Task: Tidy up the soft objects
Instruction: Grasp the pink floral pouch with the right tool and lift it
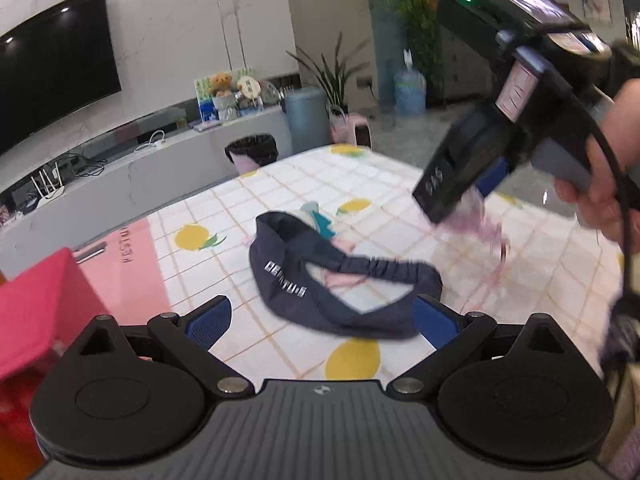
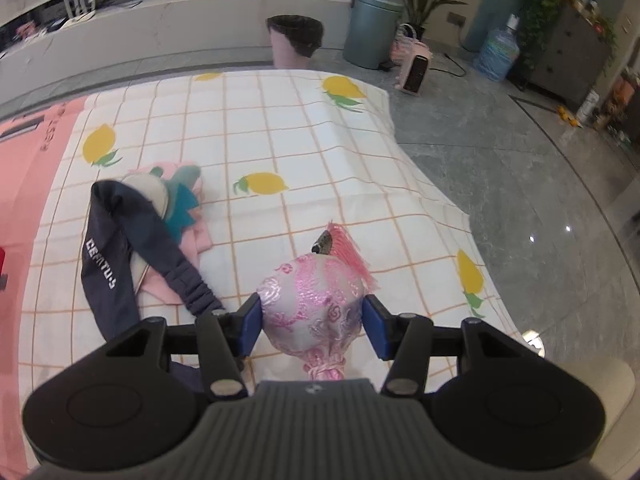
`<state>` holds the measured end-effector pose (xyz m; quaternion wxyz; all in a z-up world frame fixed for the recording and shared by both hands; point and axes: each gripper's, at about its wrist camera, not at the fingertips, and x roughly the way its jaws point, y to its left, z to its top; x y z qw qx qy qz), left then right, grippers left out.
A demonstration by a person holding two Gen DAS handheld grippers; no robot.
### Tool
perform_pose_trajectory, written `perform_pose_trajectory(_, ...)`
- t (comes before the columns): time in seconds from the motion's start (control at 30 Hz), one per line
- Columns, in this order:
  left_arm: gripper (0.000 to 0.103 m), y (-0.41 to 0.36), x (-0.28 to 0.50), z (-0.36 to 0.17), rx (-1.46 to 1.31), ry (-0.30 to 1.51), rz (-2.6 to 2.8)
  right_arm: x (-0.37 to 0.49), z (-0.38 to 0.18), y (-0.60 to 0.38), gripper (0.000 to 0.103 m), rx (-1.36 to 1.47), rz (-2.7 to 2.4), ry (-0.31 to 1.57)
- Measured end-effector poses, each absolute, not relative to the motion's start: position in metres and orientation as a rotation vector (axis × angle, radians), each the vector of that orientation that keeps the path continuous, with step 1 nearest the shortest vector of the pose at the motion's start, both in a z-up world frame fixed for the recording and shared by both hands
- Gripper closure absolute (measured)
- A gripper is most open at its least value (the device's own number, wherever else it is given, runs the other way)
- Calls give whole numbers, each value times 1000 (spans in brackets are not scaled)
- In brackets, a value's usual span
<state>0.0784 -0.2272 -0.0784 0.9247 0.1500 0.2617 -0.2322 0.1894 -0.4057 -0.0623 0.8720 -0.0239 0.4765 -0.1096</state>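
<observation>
So far the right gripper [image 2: 312,322] squeezes a pink pouch [image 2: 314,300] between its fingers, while the left gripper [image 1: 320,320] is spread wide with nothing in it, and the dark headband [image 1: 320,276] just ahead still waits on the cloth [image 1: 400,184].

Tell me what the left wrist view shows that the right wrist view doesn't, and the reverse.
Only the left wrist view shows the wall television, the red box at the table's left edge, the person's hand carrying the right gripper from outside, and the left gripper, open and empty.

Only the right wrist view shows the right gripper closed on the pink brocade pouch, its pink tassel, and the pink heater.

Both show the navy headband, the lemon-print tablecloth and the lined bin.
</observation>
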Motion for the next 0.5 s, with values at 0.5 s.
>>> perform_pose_trajectory(0.5, 0, -254, 128, -119, 127, 639, -391, 198, -82, -412, 48, -21, -203, 1029)
